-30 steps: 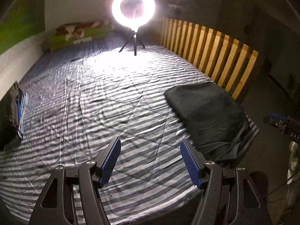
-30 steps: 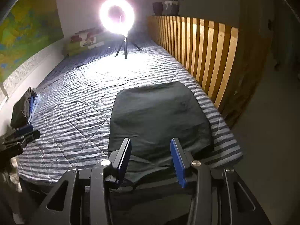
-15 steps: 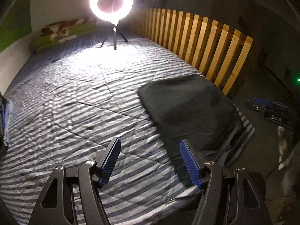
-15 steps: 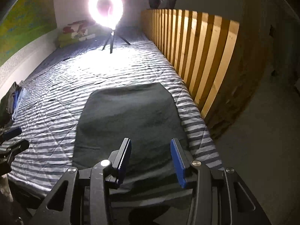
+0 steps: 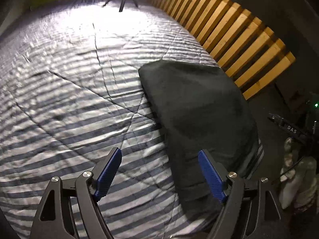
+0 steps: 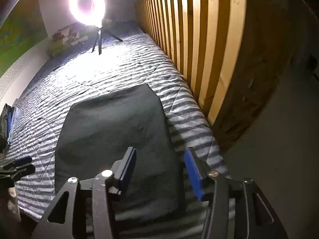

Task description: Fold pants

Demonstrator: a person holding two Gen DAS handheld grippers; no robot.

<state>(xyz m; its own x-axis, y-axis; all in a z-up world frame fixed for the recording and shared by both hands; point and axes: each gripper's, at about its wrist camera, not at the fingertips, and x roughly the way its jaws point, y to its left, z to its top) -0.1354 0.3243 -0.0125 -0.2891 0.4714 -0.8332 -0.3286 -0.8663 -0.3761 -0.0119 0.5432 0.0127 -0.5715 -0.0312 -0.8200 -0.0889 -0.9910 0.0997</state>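
Observation:
Dark green pants (image 5: 199,109) (image 6: 111,127) lie flat in a folded block on the striped bedspread (image 5: 69,91) (image 6: 123,73), near the bed's front right corner. My left gripper (image 5: 159,169) is open, hovering over the left near edge of the pants, its right finger above the cloth and its left finger above the bedspread. My right gripper (image 6: 159,165) is open above the near right part of the pants. Neither holds anything. The other gripper's dark tip shows at the side of each view (image 5: 287,127) (image 6: 20,167).
A lit ring light on a tripod (image 6: 87,6) stands far back on the bed. A wooden slat rail (image 5: 229,29) (image 6: 199,39) runs along the right side. Folded clothes (image 6: 8,123) lie at the left edge; pillows (image 6: 67,35) at the head.
Both grippers have moved forward and lower toward the pants. The left one swung right, bringing the pants from the far right toward its fingers. Both stayed open.

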